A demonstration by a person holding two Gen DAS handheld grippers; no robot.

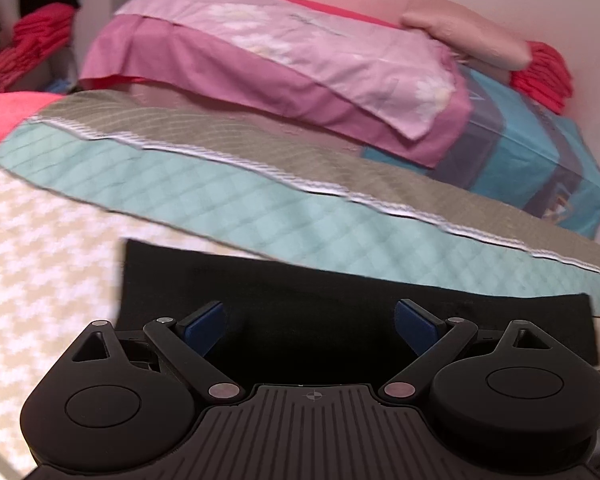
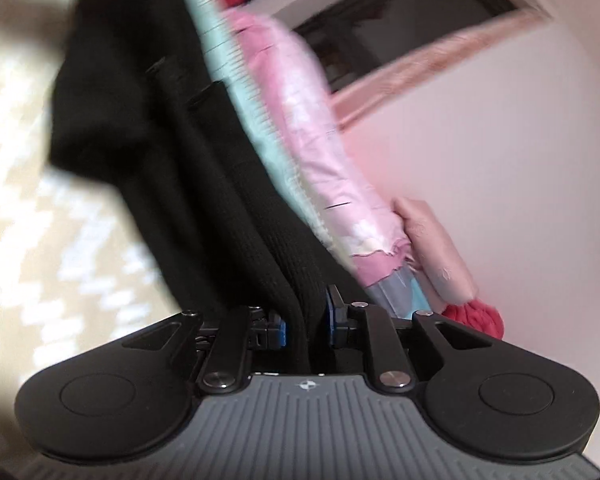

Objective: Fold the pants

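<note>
The black pants (image 1: 340, 288) lie flat on the beige-and-white patterned bedspread (image 1: 40, 248) in the left wrist view. My left gripper (image 1: 310, 324) hovers just above them, jaws wide apart, nothing between the blue pads (image 1: 204, 328). In the right wrist view, strongly rolled and blurred, my right gripper (image 2: 305, 322) is shut on a thick bunch of the black pants (image 2: 172, 140). The ribbed fabric runs up and away from the pads, lifted off the bedspread (image 2: 28, 200).
Behind the pants lies a mint and grey quilted blanket (image 1: 260, 184). On it sit a pink pillow (image 1: 300, 64) and a teal striped one (image 1: 540, 148). Folded pink and red cloths (image 1: 500, 44) rest against the pink wall. A dark window frame (image 2: 400, 20) shows in the right wrist view.
</note>
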